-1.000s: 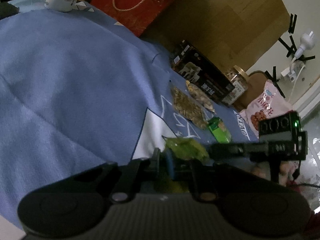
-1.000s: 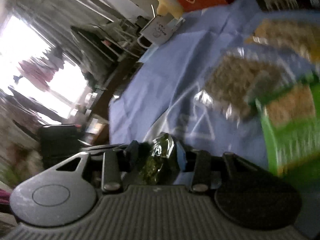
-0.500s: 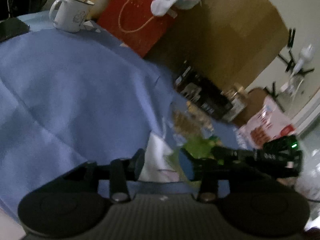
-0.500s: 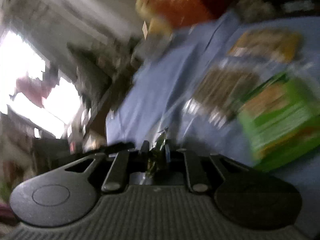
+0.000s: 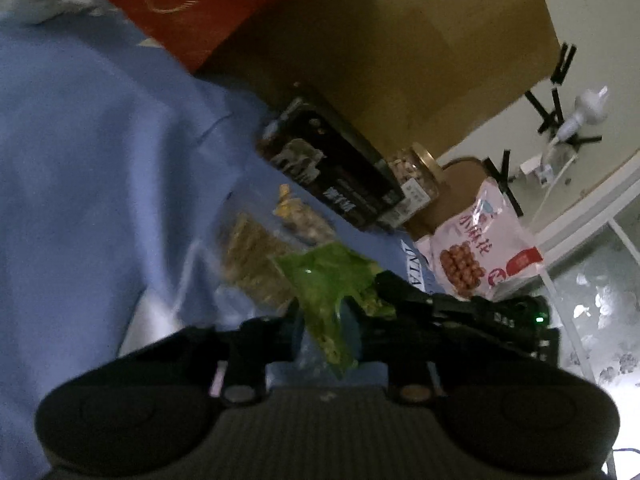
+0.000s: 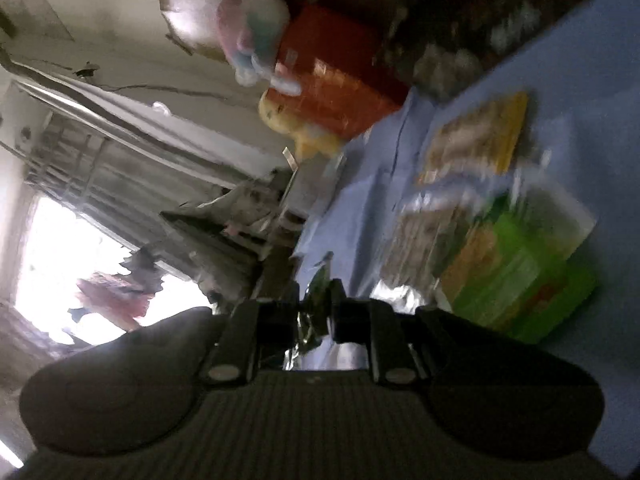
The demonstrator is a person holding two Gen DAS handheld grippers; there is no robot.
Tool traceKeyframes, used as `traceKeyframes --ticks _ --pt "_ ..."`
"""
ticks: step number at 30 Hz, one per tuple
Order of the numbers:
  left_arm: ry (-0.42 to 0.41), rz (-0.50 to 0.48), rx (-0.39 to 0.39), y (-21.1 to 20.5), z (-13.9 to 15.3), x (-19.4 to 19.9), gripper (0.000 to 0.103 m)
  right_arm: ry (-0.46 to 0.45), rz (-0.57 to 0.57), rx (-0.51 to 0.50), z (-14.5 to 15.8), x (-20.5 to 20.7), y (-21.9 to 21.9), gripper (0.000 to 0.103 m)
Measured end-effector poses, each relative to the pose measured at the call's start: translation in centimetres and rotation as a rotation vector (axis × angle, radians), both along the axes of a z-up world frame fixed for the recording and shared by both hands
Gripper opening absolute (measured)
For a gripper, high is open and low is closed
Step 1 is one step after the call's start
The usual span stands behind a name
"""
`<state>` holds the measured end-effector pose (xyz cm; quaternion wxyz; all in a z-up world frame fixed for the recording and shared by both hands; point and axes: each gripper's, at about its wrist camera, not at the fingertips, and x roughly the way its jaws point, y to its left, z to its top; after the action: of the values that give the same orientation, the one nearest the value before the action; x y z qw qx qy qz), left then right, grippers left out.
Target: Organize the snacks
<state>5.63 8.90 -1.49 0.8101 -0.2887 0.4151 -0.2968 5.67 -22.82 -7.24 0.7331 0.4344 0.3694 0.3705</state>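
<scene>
L gripper [image 5: 326, 322]: jaws closing, green pouch between them; pads look to pinch its lower tail, blur makes contact hard to confirm.
R gripper [image 6: 316, 312]: fingers nearly closed, pinching a crinkly foil edge of the pouch [image 6: 316, 300]. Seen in L view as a black body [image 5: 460, 316] w/ a green light, coming in from the right and touching the pouch's right edge.
Green pouch [image 5: 332, 280]: translucent, crumpled, held up off the cloth between both grippers, wide end up, narrow tail down.
Cloth [image 5: 100, 140]: blue, w/ white patch and lettering, covers the surface.
Clear snack bags [image 5: 256, 256]: two, lying flat on the cloth just behind the pouch; brownish bits inside, one w/ a yellow end.
Green box [image 6: 520, 276]: R view only, flat on the cloth beside the clear bags, blurred.
Black box [image 5: 332, 172]: lying along the far edge of the cloth, white print.
Jar [image 5: 416, 172]: gold lid, tipped on its side, touching the black box's end.
Pink bag [image 5: 480, 248]: near the jar, round snacks pictured, leaning at the cloth's right edge.
Red bag [image 5: 192, 0]: far back, cord handle, next to a cardboard box [image 5: 400, 40].
Plush toys [image 6: 256, 48]: atop/beside red bag, blurred.
</scene>
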Motion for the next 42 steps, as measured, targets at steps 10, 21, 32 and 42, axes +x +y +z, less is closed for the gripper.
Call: traceKeyframes --ticks 10,21,32,42 --pt "-0.199 -0.066 0.282 -10.3 5.7 12.4 0.014 -0.242 -0.218 -0.324 8.2 6.3 -3.1 0.01" --pt "-0.274 0.055 0.387 -14.2 3.9 19.3 0.035 -0.297 -0.463 -0.651 5.9 13.9 -3.2 0.031" --pt "-0.354 0.066 0.398 -5.8 3.2 6.5 0.04 -0.302 -0.454 -0.517 6.1 6.9 -5.1 0.039" --pt "-0.274 0.207 0.501 -0.1 -1.2 -1.7 0.042 -0.252 -0.256 -0.597 3.2 2.1 1.2 0.039"
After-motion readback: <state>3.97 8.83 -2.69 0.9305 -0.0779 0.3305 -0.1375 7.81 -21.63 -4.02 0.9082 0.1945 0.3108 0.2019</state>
